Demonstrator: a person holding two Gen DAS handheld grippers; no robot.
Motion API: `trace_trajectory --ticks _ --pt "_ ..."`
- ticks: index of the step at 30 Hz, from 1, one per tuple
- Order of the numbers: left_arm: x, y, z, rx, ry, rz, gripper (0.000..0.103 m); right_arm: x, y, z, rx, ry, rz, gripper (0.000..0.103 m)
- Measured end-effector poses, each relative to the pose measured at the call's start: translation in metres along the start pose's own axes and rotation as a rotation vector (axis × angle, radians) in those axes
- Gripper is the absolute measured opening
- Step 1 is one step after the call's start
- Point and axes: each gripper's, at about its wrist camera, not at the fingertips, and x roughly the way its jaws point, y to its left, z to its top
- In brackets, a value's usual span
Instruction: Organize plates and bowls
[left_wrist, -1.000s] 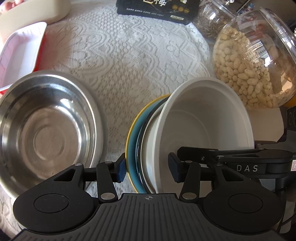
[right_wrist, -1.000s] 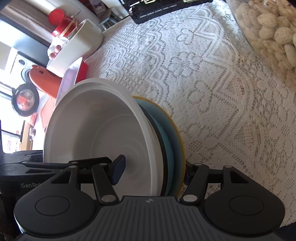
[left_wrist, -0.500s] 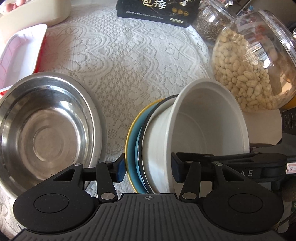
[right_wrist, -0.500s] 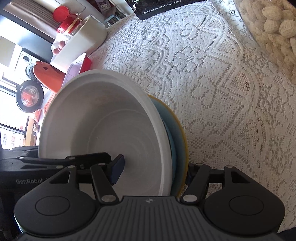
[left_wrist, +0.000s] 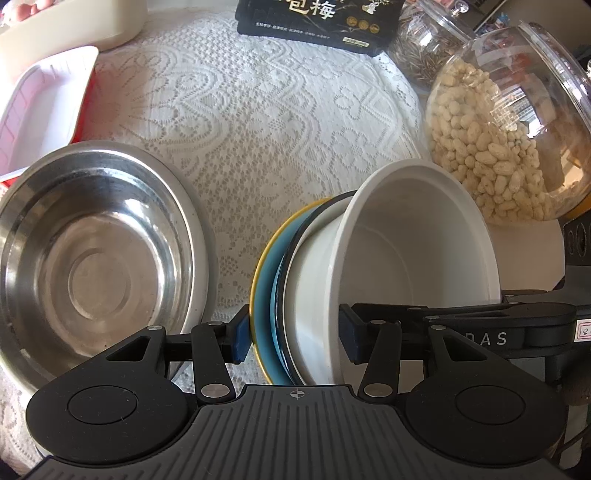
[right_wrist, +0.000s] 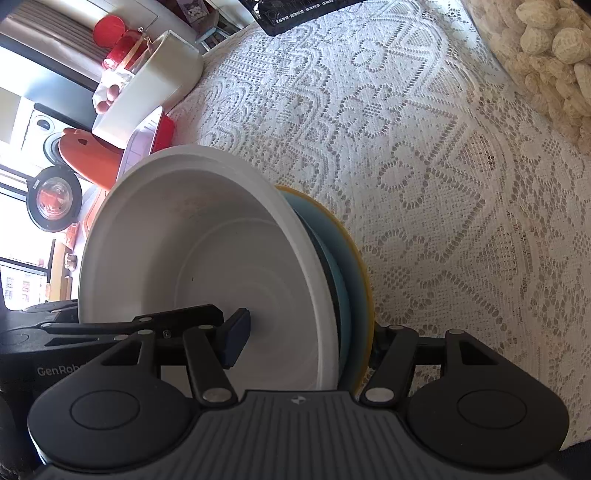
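Observation:
A stack stands tilted on its edge: a white bowl (left_wrist: 417, 258) nested against a dark-rimmed plate, a blue plate (left_wrist: 264, 295) and a yellow plate (left_wrist: 258, 266). My left gripper (left_wrist: 293, 334) is shut on this stack, one pad behind the yellow plate and the other inside the bowl. In the right wrist view, the white bowl (right_wrist: 207, 251) opens to the left. My right gripper (right_wrist: 308, 341) holds the same stack from the other side. Its jaws are closing, with one pad in the bowl and the other finger hidden behind the yellow plate (right_wrist: 364, 273).
An empty steel bowl (left_wrist: 96, 251) lies left of the stack on the lace cloth (left_wrist: 258, 110). A peanut jar (left_wrist: 498, 147) and a seed jar (left_wrist: 424, 48) stand at the right. A black packet (left_wrist: 317, 18), a white tray (left_wrist: 37, 99) and a cream container (left_wrist: 74, 26) line the back.
The stack has tipped further onto its edge, and the bowl's mouth has turned more to the side. Both grippers stay where they were.

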Motion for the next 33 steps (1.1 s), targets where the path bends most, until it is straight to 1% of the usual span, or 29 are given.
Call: trace_trajectory --ticks 4,10,13,15,20,23,25,28,31,32,33 --pt "-0.002 -0.001 0.0 0.01 -0.003 0.009 0.052 -0.001 0.002 0.0 0.0 0.007 -0.009 0.062" --pt "-0.002 0.002 0.0 -0.002 -0.008 -0.003 0.052 0.002 0.003 0.0 -0.007 0.01 -0.01 0.062" --pt "-0.003 0.005 0.0 -0.023 -0.016 -0.022 0.052 0.003 0.001 0.0 -0.022 0.008 -0.002 0.063" --pt "-0.003 0.008 0.0 -0.04 -0.021 -0.046 0.052 0.003 -0.004 0.001 -0.018 0.009 0.02 0.063" --pt "0.003 0.009 0.001 -0.06 -0.016 -0.059 0.052 -0.004 -0.009 0.002 -0.026 -0.04 0.021 0.063" --pt "0.006 0.006 0.0 -0.049 -0.018 -0.051 0.056 0.0 -0.017 0.003 -0.001 -0.026 0.036 0.063" --pt "0.008 0.005 0.0 -0.055 -0.019 -0.066 0.064 0.004 -0.022 0.003 0.023 -0.012 0.066 0.063" --pt "0.01 0.003 0.0 -0.045 -0.023 -0.061 0.065 0.004 -0.023 0.002 0.041 -0.012 0.08 0.063" --pt "0.012 0.004 0.0 -0.055 -0.028 -0.069 0.065 0.004 -0.022 0.0 0.055 -0.014 0.08 0.062" --pt "0.012 0.004 0.0 -0.056 -0.029 -0.072 0.065 0.004 -0.022 0.0 0.06 -0.01 0.083 0.059" --pt "0.012 0.004 0.0 -0.056 -0.028 -0.073 0.065 0.003 -0.022 0.0 0.058 -0.009 0.09 0.054"
